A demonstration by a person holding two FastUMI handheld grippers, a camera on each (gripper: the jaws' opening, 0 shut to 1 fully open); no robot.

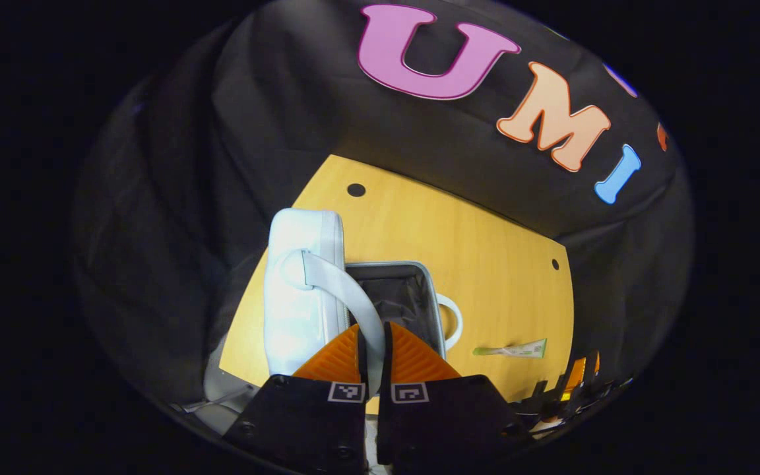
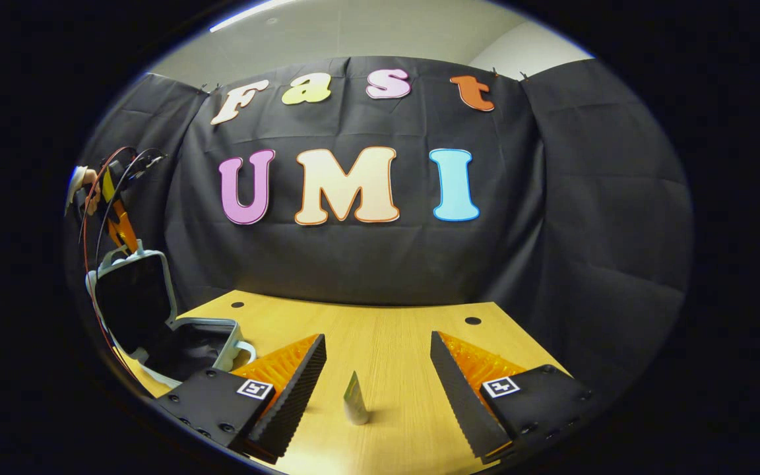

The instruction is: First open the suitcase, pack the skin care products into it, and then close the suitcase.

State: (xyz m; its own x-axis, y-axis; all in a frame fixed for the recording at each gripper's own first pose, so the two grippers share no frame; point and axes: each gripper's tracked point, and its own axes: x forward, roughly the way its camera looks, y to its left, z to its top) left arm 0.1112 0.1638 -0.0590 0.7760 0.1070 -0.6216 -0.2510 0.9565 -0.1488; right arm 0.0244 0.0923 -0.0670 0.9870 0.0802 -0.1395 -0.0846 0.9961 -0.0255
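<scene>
Fingers of our left gripper (image 1: 373, 343) pinch the grey strap (image 1: 353, 290) on the raised lid (image 1: 301, 290) of the open suitcase (image 2: 202, 343). Our right gripper (image 2: 377, 369) hovers spread wide, a tube (image 2: 355, 398) lying on the bench (image 2: 393, 343) between its fingers, the suitcase at nine o'clock.

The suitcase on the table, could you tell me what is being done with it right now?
The left gripper is shut on the strap of the suitcase lid, holding the suitcase open. The right gripper is open, its fingers either side of a small tube lying on the table, not yet touching it. Nothing can be seen packed in the suitcase.
</scene>
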